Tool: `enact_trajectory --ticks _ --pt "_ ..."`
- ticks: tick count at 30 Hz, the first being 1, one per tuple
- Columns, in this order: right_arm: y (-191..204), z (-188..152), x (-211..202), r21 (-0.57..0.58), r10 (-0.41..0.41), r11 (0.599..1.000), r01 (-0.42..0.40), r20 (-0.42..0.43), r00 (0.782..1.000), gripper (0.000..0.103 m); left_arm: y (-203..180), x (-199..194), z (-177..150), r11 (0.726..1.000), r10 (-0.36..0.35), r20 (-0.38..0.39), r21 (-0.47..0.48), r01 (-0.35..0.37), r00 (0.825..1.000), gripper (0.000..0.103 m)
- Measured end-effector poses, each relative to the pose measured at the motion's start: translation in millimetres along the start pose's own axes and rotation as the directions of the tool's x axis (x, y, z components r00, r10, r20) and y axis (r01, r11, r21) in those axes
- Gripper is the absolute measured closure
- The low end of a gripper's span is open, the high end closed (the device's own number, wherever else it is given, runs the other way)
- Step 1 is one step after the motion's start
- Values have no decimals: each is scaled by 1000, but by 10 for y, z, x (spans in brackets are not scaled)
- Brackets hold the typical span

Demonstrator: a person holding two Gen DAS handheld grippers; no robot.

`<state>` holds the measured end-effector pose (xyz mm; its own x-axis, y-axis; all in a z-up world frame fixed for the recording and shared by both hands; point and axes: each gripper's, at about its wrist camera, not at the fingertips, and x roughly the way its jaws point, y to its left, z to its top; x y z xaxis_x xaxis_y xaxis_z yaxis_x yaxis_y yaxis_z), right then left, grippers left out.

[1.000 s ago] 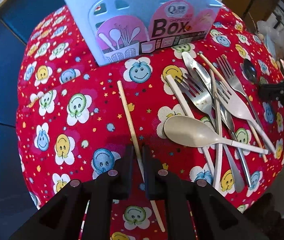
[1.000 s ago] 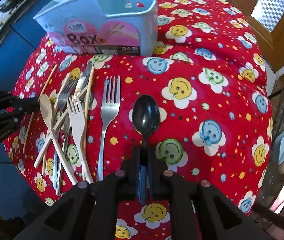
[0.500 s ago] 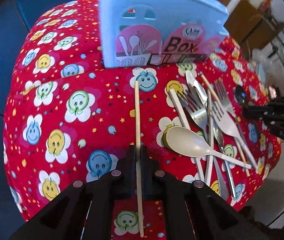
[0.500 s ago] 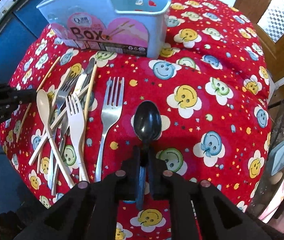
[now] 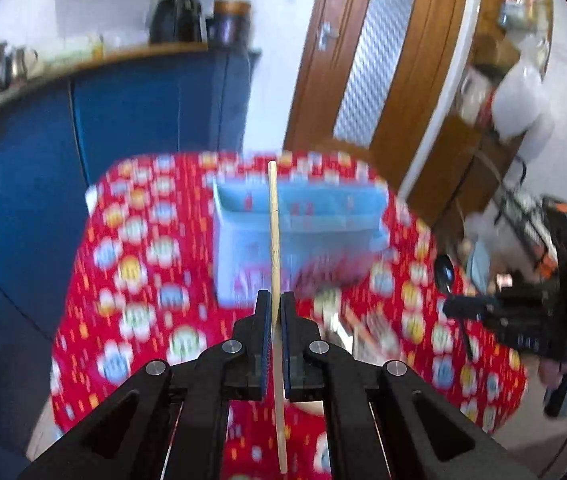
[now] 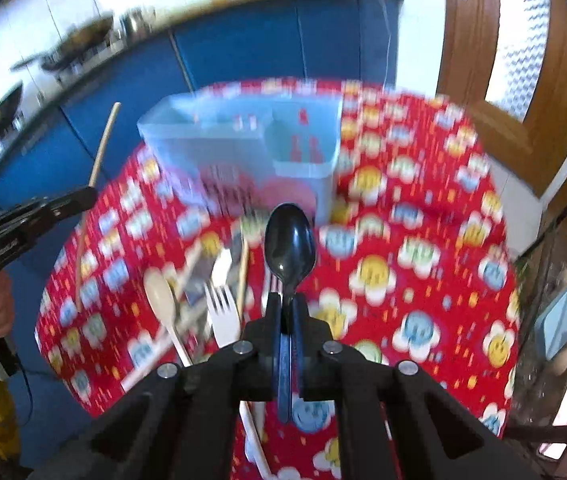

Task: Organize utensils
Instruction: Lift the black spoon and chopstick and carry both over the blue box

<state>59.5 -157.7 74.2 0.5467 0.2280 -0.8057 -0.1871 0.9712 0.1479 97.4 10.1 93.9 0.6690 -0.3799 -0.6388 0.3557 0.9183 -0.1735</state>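
Red smiley-print desk (image 5: 131,280) is carrying the blue utensil box (image 5: 299,216). Left gripper (image 5: 275,304) is clamping a chopstick (image 5: 272,216) above the box; right gripper (image 6: 288,304) is pinching a black spoon (image 6: 289,244) near the box's front.

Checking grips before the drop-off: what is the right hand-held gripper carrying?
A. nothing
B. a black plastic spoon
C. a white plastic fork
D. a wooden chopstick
B: the right hand-held gripper is shut on the handle of the black plastic spoon, bowl lifted clear of the red smiley-flower tablecloth; the wooden chopstick is in the left hand-held gripper.
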Motion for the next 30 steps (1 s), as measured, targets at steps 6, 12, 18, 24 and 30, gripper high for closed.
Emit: enact_trajectory --ticks 6,12,18,24,30 --pt "-28 328 -180 18 13 1000 -18 242 970 96 -78 -89 427 998 65 210 3 -67 975 99" --pt "-70 590 -114 18 25 999 -35 404 914 96 -112 -64 721 988 143 375 -7 -151 916 99" --pt "-95 835 97 -4 53 998 -58 457 888 96 -38 62 913 990 141 461 -63 -126 876 99" --pt "-66 927 355 -37 54 998 -42 503 863 96 8 422 859 988 153 461 -86 -127 874 99" --pt "-51 936 570 -79 31 997 15 549 835 96 41 674 650 985 172 475 -78 -153 863 99"
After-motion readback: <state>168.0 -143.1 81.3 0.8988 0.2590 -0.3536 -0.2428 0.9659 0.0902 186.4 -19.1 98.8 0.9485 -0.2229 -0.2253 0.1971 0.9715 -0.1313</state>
